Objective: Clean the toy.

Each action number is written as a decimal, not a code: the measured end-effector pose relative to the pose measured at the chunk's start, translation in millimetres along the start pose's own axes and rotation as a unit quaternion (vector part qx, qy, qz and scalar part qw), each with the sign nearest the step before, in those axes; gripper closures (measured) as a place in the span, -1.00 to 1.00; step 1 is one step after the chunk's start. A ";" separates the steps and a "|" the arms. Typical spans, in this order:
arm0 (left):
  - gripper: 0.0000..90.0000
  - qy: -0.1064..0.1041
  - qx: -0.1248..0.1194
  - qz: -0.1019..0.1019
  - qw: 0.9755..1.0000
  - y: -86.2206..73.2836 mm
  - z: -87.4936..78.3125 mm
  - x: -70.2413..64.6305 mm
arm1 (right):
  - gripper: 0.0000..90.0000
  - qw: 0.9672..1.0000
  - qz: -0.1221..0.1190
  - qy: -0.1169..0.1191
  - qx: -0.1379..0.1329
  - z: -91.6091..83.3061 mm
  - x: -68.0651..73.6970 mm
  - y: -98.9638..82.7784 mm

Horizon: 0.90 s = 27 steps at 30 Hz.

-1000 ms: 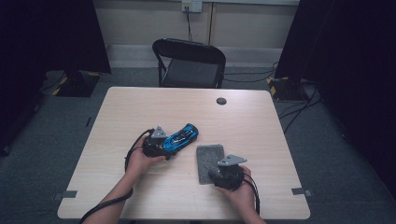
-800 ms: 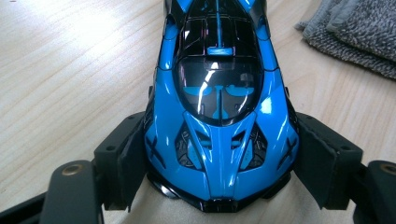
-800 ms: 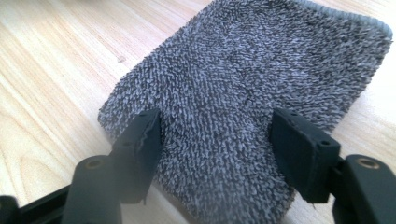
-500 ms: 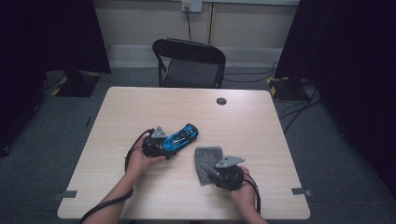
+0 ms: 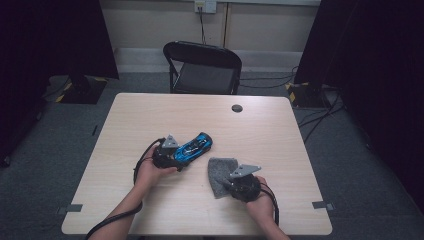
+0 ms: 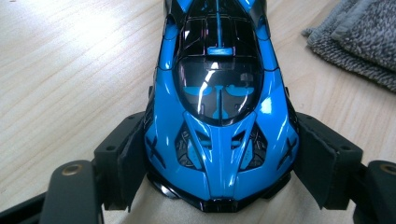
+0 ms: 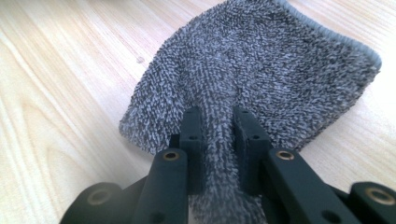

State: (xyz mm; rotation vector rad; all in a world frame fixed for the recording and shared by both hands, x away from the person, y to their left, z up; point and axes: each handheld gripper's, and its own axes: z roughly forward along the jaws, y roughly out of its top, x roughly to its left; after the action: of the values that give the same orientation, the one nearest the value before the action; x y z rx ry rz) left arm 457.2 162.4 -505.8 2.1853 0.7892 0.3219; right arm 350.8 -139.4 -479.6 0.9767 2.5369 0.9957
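A glossy blue and black toy car (image 5: 192,146) lies on the light wooden table (image 5: 280,125), left of centre. My left gripper (image 5: 180,157) is shut on its near end, and the pads press both flanks of the car (image 6: 217,107) in the left gripper view. A grey terry cloth (image 5: 220,170) lies just right of the car. My right gripper (image 5: 227,182) has just been closing its jaws on the cloth's near edge. In the right gripper view a ridge of cloth (image 7: 261,70) is pinched between that gripper's (image 7: 218,121) fingertips.
A black folding chair (image 5: 202,67) stands behind the table's far edge. A small black round disc (image 5: 237,108) sits on the table near that edge. The cloth's corner (image 6: 359,42) lies close to the car's far right side.
The right gripper's jaws have closed on the cloth's near edge, bunching it slightly. The left gripper and the car have not moved.
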 end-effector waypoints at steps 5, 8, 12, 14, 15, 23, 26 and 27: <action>-0.44 0.000 0.001 0.002 1.000 0.0 -0.2 0.0 | 0.67 1.000 0.006 0.004 0.005 3.9 1.3 -3.3; -0.44 0.001 0.002 0.001 1.000 -0.1 -0.3 -0.2 | 0.66 0.999 0.037 0.012 -0.001 4.4 -0.9 -6.3; -0.44 0.001 0.001 0.001 1.000 -0.2 -0.3 -0.2 | 0.63 0.999 0.049 0.007 -0.008 4.7 1.3 -9.1; -0.44 0.001 0.001 0.001 1.000 -0.2 -0.2 -0.4 | 0.60 0.998 0.055 0.014 -0.010 4.8 -0.3 -9.6; -0.44 0.001 0.002 0.001 1.000 -0.2 -0.4 -0.3 | 0.60 0.998 0.053 0.021 -0.009 4.8 -1.8 -9.9; -0.44 0.001 0.002 0.001 1.000 -0.2 -0.3 -0.4 | 0.57 0.999 0.040 0.021 -0.021 4.7 -0.8 -13.3; -0.44 0.001 0.002 0.001 1.000 -0.2 -0.3 -0.2 | 0.57 0.998 0.041 0.026 -0.031 4.6 -1.9 -16.0; -0.44 0.001 0.002 0.001 1.000 -0.2 -0.3 -0.2 | 0.56 0.998 0.038 0.026 -0.031 4.6 -1.7 -16.0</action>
State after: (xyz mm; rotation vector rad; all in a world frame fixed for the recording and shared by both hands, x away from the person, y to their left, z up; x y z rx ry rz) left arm 456.9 162.5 -505.7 2.1893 0.7887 0.3232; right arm 346.1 -146.9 -493.8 1.0497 2.5097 1.1283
